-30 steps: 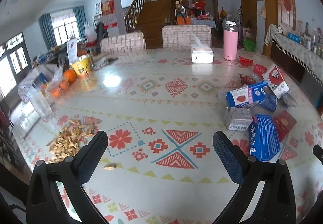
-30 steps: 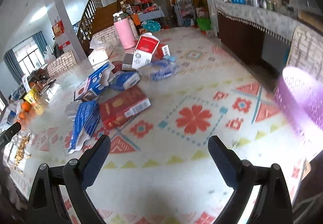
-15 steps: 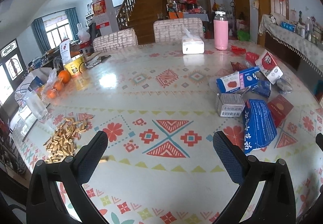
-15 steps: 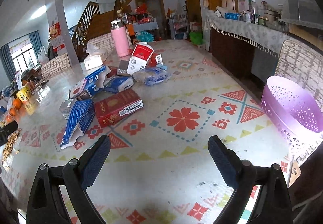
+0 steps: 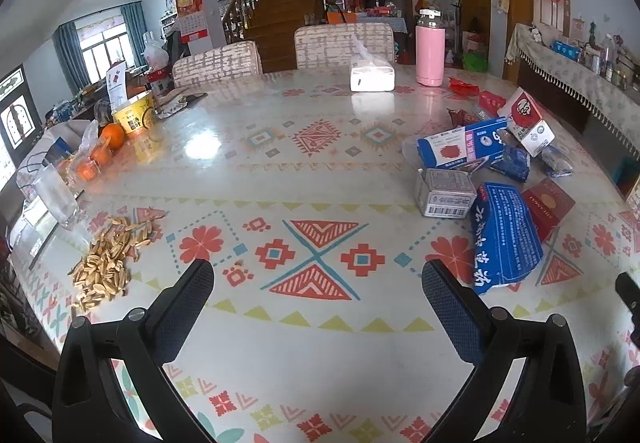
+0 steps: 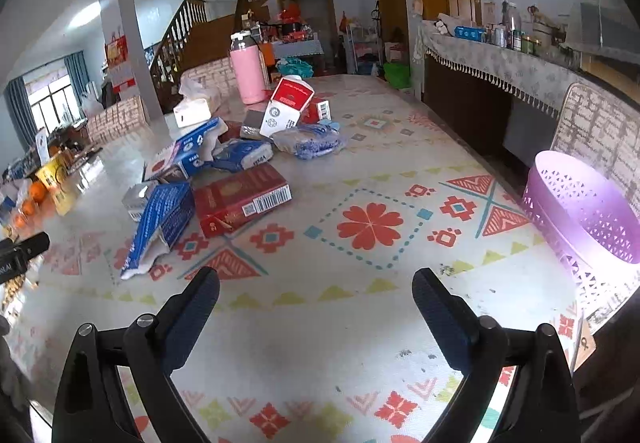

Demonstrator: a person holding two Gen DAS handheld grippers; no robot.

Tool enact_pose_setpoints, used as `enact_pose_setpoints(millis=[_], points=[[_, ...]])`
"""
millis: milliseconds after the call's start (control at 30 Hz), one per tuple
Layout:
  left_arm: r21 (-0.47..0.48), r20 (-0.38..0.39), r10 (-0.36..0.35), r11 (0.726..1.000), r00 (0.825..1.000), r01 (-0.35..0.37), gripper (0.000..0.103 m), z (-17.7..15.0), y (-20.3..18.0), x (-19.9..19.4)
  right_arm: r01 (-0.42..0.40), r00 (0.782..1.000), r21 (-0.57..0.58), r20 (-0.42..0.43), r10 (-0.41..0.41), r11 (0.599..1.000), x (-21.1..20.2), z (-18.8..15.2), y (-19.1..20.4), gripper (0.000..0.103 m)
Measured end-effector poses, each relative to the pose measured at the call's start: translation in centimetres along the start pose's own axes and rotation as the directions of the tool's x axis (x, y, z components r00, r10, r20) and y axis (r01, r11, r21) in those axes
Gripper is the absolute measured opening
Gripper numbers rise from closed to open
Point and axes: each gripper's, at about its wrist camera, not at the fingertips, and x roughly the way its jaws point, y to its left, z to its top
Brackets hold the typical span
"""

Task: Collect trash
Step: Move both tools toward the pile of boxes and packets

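Trash pile (image 6: 224, 171) now beyond fingers (image 6: 192, 303)

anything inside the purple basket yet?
The purple basket sits at the table's right edge. Its visible inner wall shows only lattice, no trash. The bottom is washed out by glare and cropped, so it can't be confirmed empty.

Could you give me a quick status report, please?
Left gripper and right gripper open, empty. Empty boxes piled on table, untouched. Purple basket at right edge, path clear.

A home's dining room: patterned table (image 5: 320, 171), upholstered chairs (image 5: 344, 43), wooden staircase (image 5: 280, 3).
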Motion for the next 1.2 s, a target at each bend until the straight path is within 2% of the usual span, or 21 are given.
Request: enact_pose_setpoints(millis=[367, 733, 1200], points=[[0.029, 0.039, -0.034, 0.999, 0.999, 0.033, 0.103, -0.5, -1.8, -1.5, 0.040, 0.999, -0.062, -0.010, -0.041, 0.997, -0.2, -0.4, 1.0, 0.099], [0.065, 0.078, -0.049, 0.997, 0.996, 0.044, 0.103, -1.4, -3.2, -3.5, 0.042, 0.999, -0.028, 0.000, -0.042, 0.999, -1.4, -0.8, 0.0, 0.100], [0.096, 0.153, -0.027, 0.995, 0.988, 0.012, 0.103, -2.2, -4.3, -6.8, 0.045, 0.999, 0.023, -0.007, -0.045, 0.999, -3.1, -1.9, -1.9, 0.101]])
